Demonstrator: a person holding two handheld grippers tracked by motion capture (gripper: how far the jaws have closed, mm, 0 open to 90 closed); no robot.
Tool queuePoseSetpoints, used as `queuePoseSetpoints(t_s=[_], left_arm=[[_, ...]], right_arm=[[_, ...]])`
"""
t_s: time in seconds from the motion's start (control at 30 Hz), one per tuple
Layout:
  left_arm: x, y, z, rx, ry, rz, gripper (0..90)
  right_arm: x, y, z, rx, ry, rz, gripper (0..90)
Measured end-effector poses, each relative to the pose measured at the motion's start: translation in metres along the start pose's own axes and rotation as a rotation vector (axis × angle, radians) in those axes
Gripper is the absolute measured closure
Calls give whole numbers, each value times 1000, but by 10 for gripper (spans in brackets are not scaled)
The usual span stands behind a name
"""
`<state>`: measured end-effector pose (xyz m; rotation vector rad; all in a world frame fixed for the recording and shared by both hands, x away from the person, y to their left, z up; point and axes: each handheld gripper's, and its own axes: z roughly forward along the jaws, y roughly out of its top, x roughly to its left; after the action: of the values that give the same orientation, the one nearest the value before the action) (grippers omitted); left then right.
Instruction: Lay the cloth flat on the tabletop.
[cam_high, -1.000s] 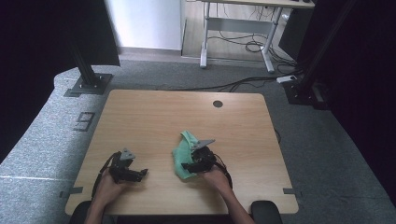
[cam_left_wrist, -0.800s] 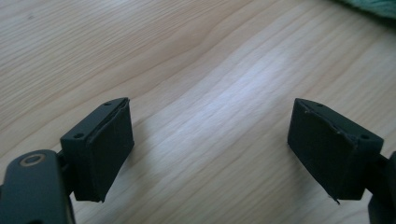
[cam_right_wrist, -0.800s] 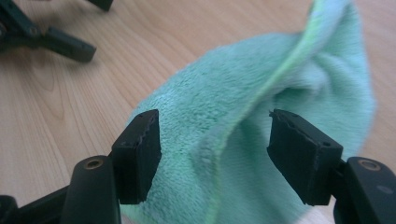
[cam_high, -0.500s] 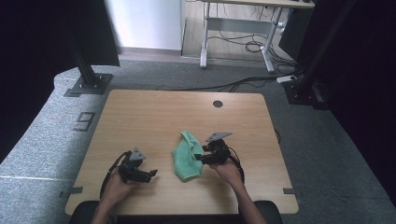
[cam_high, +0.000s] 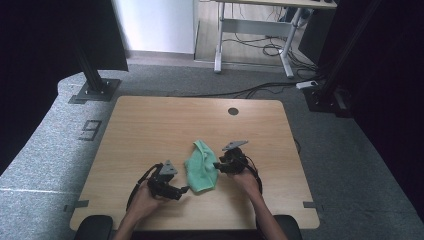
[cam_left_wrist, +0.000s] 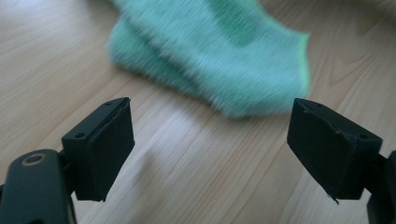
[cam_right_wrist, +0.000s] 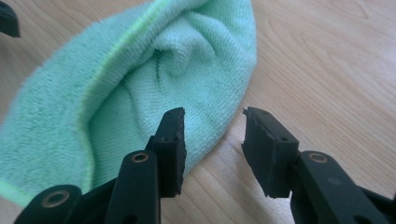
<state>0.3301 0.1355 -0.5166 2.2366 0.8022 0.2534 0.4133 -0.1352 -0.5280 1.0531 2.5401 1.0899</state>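
A green cloth (cam_high: 201, 167) is lying bunched on the table (cam_high: 150, 125), toward its 6 o'clock edge. The right gripper (cam_high: 218, 165) is sitting at the cloth's 3 o'clock edge; its jaws have just been closing but are gripping nothing yet. The left gripper (cam_high: 184, 190), jaws wide and empty, is approaching the 7 o'clock corner. Judging by this, no edge is grasped, so the handling of the cloth is all still ahead.

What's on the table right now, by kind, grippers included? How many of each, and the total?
Green cloth: 1
Hand-held grippers: 2, left gripper and right gripper
Total: 3
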Motion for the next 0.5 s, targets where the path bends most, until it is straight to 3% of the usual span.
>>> queuePoseSetpoints(t_s=[0.17, 0.5], left_arm=[[-13, 15, 6, -9, -31, 33, 164], [-34, 25, 23, 17, -93, 112, 319]], right_arm=[[1, -4, 7, 17, -12, -11, 535], [2, -6, 10, 26, -27, -35, 526]])
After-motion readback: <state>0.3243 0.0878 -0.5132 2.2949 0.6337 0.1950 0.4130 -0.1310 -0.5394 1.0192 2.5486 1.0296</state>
